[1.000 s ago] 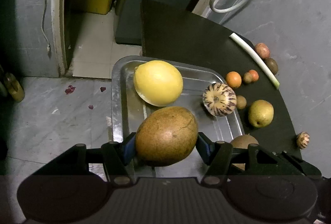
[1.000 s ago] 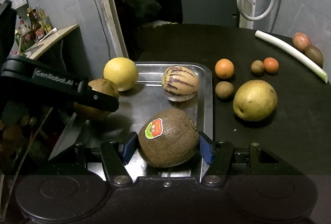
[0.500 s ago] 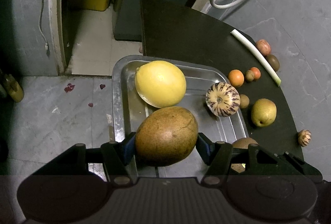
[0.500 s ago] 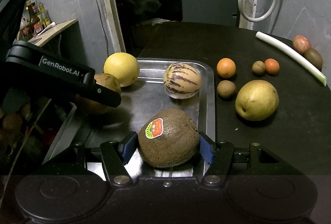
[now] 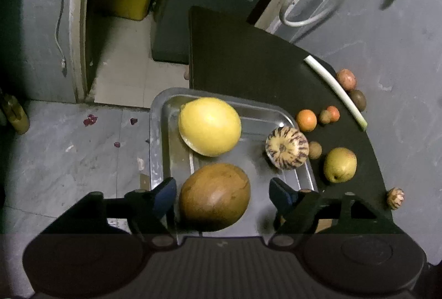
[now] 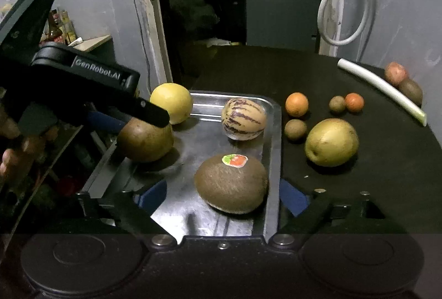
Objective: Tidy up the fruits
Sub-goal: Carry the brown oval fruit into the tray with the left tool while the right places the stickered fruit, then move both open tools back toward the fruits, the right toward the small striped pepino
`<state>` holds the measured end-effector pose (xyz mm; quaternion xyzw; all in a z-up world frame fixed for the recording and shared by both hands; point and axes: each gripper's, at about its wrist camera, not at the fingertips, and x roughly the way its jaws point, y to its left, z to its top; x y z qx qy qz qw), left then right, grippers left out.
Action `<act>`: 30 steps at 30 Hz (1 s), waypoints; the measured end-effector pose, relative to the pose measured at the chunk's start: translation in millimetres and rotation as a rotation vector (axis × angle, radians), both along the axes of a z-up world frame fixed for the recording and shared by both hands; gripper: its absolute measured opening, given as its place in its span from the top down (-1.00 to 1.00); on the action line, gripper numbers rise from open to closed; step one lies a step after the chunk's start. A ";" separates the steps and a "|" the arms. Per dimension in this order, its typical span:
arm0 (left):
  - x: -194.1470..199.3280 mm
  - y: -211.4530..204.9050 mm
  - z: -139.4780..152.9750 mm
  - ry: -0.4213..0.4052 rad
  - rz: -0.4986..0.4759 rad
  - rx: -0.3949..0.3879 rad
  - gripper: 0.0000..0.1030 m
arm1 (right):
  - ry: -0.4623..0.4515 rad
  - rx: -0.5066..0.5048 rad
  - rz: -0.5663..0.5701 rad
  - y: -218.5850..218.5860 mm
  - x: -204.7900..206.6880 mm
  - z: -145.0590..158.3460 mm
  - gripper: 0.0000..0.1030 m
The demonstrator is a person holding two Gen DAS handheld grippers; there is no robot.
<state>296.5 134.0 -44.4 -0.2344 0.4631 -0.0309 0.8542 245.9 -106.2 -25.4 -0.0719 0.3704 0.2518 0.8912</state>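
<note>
My left gripper [image 5: 222, 190] and right gripper [image 6: 222, 192] have just spread wide, each releasing one brown fruit, mango [image 5: 215, 196] and kiwi [image 6: 231, 183], into the tray [image 6: 272, 133]; beyond them, one yellow citrus [image 5: 209, 126], one striped melon [image 6: 243, 119]
</note>
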 end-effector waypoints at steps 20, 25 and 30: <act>0.4 -70.5 29.3 -0.076 -0.118 0.068 -0.99 | -0.006 0.019 -0.358 -113.2 -29.3 11.9 -0.99; 2.5 -93.6 33.5 -0.087 -0.160 0.090 -0.99 | -0.005 0.031 -0.424 -135.2 -36.3 10.8 -0.99; 2.4 -113.3 36.9 -0.092 -0.203 0.102 -0.99 | 0.005 0.044 -0.458 -147.9 -41.1 8.7 -0.99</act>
